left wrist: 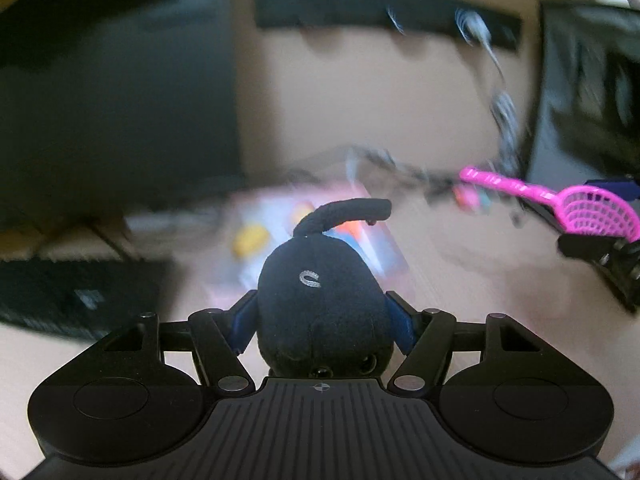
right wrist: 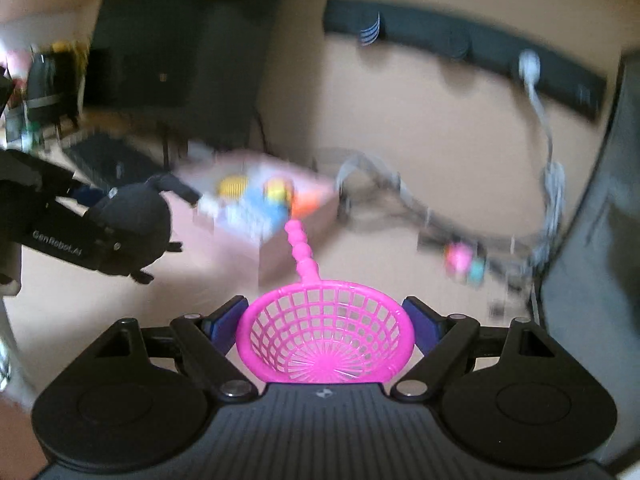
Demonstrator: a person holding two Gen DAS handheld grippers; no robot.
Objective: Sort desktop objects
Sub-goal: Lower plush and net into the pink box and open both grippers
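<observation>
Two loads: one per gripper, both carried above the desk (right wrist: 400,128).
Left gripper (left wrist: 322,316): jaws closed on black plush toy (left wrist: 320,304); blue pads pressed into both flanks, body bulging past the fingers.
Plush toy, position: at 12 o'clock of the left wrist view, tail curling toward 1 o'clock; at 9 o'clock of the right wrist view, clear of the desk.
Right gripper (right wrist: 326,332): jaws closed on pink strainer (right wrist: 324,340); pads on opposite sides of the mesh bowl rim, handle pointing to 12 o'clock.
Pink box (right wrist: 276,216): holds bright toys, blurred; just beyond the strainer handle tip at 12 o'clock; judged the likely drop target.
Cables (right wrist: 552,184): looped on the desk from 1 to 3 o'clock.
Small pink and teal item (right wrist: 466,262): among the cables at 2 o'clock, too blurred to identify.
Risk, strainer: thin curved rim on flat pads; likely to pivot or pop out under squeeze.
Risk, plush: soft and compressible; likely to creep forward out of the grip.
Risk, collision: both loads converging on one box; handle may strike its wall or the other gripper.
Risk, snag: handle may hook a cable if swung toward 2 o'clock.
Risk, speed: heavy motion blur suggests fast travel; overshoot likely.
</observation>
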